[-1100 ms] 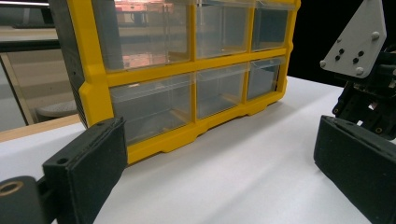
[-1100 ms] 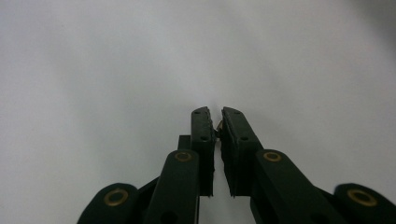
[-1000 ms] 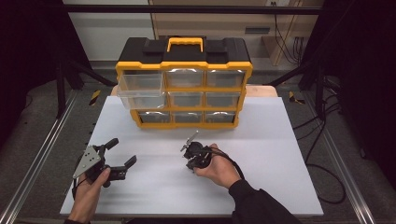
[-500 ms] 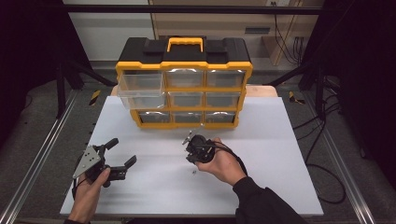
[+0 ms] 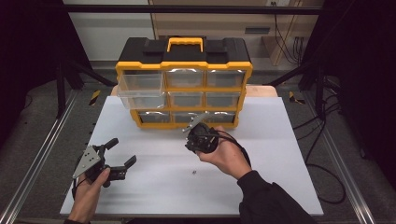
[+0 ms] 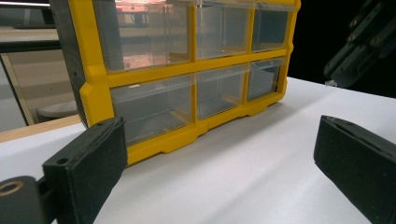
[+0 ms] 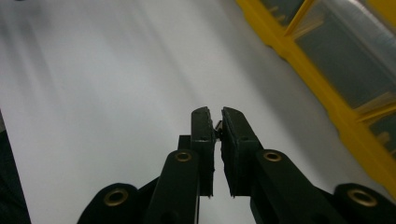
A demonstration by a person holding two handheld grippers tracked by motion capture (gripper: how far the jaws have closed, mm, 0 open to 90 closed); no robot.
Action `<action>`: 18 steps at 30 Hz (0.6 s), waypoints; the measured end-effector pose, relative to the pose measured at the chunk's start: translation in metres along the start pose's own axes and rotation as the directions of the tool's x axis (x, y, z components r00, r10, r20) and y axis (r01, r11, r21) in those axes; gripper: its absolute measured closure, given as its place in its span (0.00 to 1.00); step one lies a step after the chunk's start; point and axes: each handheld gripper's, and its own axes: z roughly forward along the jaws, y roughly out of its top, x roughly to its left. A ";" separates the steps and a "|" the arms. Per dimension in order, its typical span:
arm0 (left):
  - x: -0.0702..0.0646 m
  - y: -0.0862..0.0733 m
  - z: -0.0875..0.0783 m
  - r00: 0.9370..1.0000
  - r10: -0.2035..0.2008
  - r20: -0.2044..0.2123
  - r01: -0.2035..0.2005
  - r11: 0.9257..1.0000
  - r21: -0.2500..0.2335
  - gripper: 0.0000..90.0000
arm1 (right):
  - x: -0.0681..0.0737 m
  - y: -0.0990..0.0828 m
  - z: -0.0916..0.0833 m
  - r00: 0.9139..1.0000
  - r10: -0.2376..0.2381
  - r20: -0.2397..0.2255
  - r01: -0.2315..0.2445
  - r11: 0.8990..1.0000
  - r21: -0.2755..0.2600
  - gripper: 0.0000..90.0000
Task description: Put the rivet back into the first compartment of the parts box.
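- My right gripper hangs above the white table, just in front of the yellow drawer organizer, jaws pinched together on a tiny metal piece, possibly a screw; I cannot tell for sure.
- My left gripper sits at 8 o'clock on the table, jaws wide apart, holding nothing.
- 1 small screw lies on the table near 6 o'clock, below my right hand.
- The organizer stands at 12 o'clock, its top-left drawer pulled out.

Right gripper fingers pinched shut; left gripper fingers spread wide
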 end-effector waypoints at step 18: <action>0.000 0.000 0.000 1.000 0.001 -0.003 -0.001 1.000 -0.003 0.03 | -0.002 0.025 -0.028 0.999 -0.038 0.036 0.040 0.998 -0.045 0.93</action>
